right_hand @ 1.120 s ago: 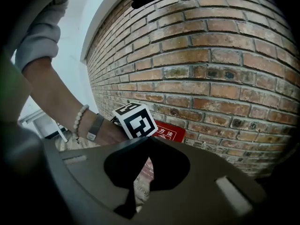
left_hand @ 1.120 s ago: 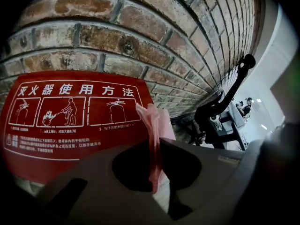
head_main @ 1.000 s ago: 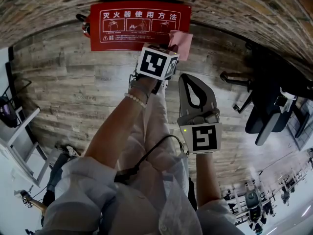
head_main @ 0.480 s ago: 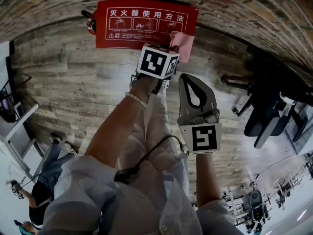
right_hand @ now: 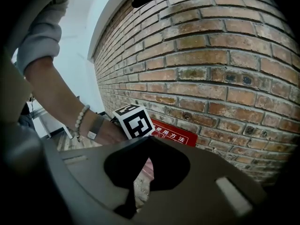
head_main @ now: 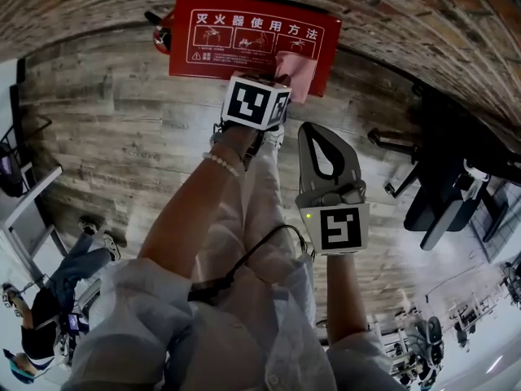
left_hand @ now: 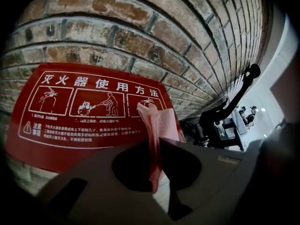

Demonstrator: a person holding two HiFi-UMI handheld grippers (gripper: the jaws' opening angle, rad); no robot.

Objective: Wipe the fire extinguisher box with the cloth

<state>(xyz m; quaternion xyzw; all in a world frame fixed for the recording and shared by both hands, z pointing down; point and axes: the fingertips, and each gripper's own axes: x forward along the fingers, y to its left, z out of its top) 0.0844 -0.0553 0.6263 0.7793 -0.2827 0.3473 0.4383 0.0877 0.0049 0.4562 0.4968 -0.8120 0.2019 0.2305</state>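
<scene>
Pink cloth (left_hand: 158, 121) is pinched between the jaws of the left tool (left_hand: 154, 146), which are closed on it. Its loose folds stand up past the tips, against the right end of the red fire extinguisher box (left_hand: 79, 125). The box lies straight ahead of that tool, at the foot of the brick wall (left_hand: 154, 27). The wiping looks under way. No streak or damp mark shows which parts are done, so I judge that the long printed face to the left of the tool may remain.

The right tool (right_hand: 149, 138) has its jaws together on nothing and is held well back from the box, taking no part.

Only the left tool view shows the clamp on the cloth. In the head view the left tool's marker cube (head_main: 254, 103) hides those jaws. That view, though, shows the whole box (head_main: 236, 43), the cloth (head_main: 295, 72) at its right end beyond the cube, and the right tool (head_main: 313, 130) held just behind and to the right of the left one, over the wooden floor (head_main: 122, 137).
</scene>
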